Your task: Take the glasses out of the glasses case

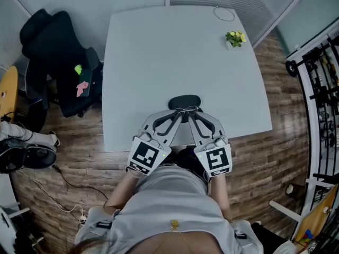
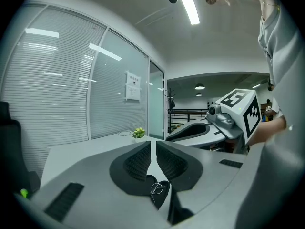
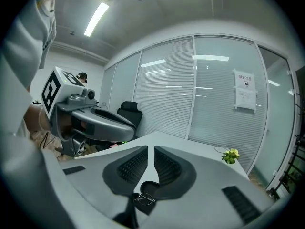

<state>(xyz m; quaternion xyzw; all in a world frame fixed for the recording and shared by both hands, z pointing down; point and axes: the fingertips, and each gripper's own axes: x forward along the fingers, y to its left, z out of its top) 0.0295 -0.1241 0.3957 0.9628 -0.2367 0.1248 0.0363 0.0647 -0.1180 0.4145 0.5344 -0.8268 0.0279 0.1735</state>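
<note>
White table (image 1: 159,57), wood floor (image 1: 275,157), chair (image 1: 58,57) left. Black oval case (image 1: 184,100) at near edge. Left gripper (image 2: 153,145), right gripper (image 3: 150,150): jaws together, empty.

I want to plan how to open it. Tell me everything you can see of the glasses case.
The glasses case is a dark, matte-looking oval with rounded ends. It lies flat and crosswise on the white table, close to the table's near edge. It looks closed: no glasses show, though no seam can be made out. Its near side is hidden behind the tips of the left gripper and right gripper, both shut and empty. Whether they touch it cannot be told.
</note>
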